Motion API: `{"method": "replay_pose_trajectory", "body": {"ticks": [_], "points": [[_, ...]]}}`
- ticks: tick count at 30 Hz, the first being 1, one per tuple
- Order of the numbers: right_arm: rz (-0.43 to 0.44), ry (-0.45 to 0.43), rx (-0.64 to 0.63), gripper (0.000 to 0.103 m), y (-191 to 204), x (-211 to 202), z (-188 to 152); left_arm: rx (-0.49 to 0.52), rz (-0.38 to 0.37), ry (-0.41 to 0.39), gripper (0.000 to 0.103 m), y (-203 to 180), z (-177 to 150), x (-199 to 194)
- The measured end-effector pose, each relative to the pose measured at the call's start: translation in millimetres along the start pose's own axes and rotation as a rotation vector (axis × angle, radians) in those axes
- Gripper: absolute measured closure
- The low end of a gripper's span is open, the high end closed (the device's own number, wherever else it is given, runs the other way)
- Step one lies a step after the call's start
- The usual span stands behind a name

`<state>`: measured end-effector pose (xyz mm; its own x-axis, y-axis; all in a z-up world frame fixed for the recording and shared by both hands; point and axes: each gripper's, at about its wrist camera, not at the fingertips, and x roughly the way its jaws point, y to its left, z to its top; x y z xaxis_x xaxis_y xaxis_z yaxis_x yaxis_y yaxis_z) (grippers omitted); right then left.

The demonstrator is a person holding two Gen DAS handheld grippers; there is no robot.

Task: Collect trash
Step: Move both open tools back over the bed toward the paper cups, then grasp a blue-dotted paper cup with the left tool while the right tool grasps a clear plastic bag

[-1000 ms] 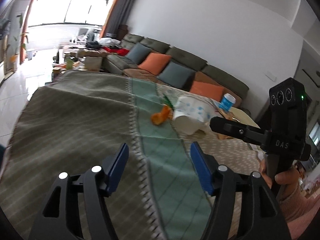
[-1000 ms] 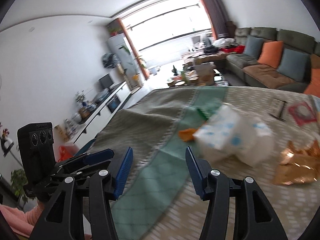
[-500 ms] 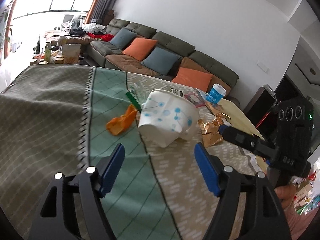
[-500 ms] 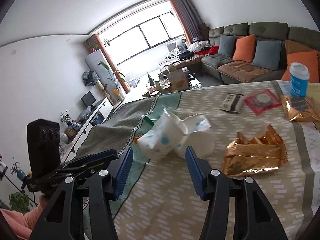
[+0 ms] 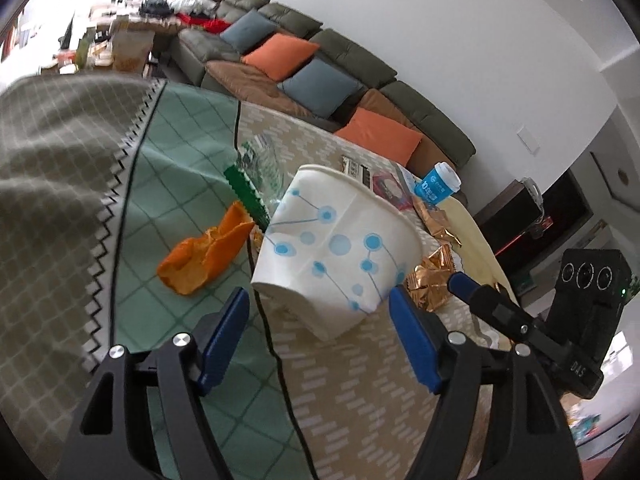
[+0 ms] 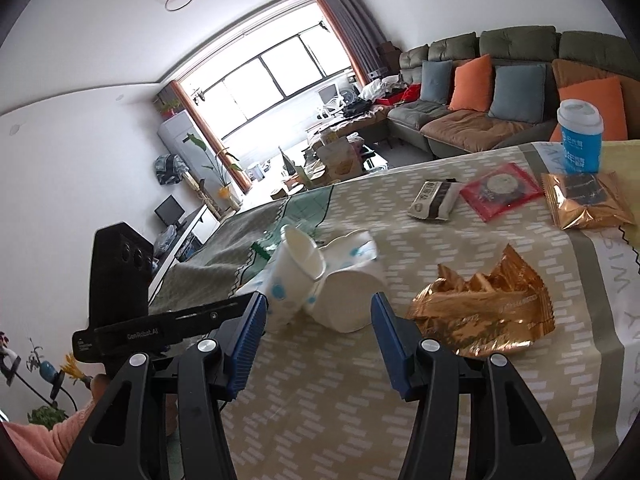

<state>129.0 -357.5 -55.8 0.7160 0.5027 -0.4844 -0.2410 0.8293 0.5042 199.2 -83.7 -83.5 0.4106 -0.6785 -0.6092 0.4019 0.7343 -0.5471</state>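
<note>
Two crumpled white paper cups with blue dots lie on their sides on the tablecloth (image 5: pixel 344 384): one (image 6: pixel 296 264) leans on the other (image 6: pixel 352 300). My left gripper (image 5: pixel 318 295) is open, its blue pads on either side of the near cup's (image 5: pixel 340 248) base without touching it. My right gripper (image 6: pixel 318 304) is also open, just short of the cups, nothing between its pads. An orange scrap (image 5: pixel 204 252) and a clear wrapper with a green edge (image 5: pixel 256 176) lie left of the cups. A torn gold wrapper (image 6: pixel 480 312) lies right of them.
Farther back on the table are a blue lidded cup (image 6: pixel 580 140), a gold packet (image 6: pixel 588 200), a red packet (image 6: pixel 500 192) and a black-and-white packet (image 6: pixel 434 196). A sofa with orange and grey cushions (image 5: pixel 320 84) stands beyond the table. The person's hand (image 6: pixel 100 384) holds the left gripper.
Both grippers have come closer to the paper cups and tilted down toward them. The left jaws stand a little wider than a second ago. The trash has not moved.
</note>
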Motion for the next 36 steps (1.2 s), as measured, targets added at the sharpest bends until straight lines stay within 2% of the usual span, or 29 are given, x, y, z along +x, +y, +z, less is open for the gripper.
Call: {"method": "replay_pose_trajectory", "body": {"ticks": [4,9,13,23,30,36], "points": [[0.0,0.0,0.003,0.048,-2.2,1.2,3.5,-0.047,-0.038,0.016,0.029,11.6,6.7,9.0],[0.0,0.008,0.001,0.048,-4.0,5.5,5.3,-0.092,-0.072,0.007,0.034,19.6,7.4,11.5],[0.0,0.013,-0.003,0.048,-3.8,7.7,6.7,-0.089,-0.081,-0.007,0.038,19.8,3.6,6.5],[0.01,0.015,-0.026,0.048,5.9,11.8,11.5,-0.049,-0.062,-0.053,0.04,16.8,-11.8,-21.3],[0.031,0.028,-0.07,0.048,24.9,24.0,18.5,0.0,-0.033,-0.103,0.04,13.9,-29.0,-58.8],[0.055,0.05,-0.131,0.048,46.0,47.3,26.9,-0.003,0.004,-0.161,0.04,22.3,-47.2,-95.4]]}}
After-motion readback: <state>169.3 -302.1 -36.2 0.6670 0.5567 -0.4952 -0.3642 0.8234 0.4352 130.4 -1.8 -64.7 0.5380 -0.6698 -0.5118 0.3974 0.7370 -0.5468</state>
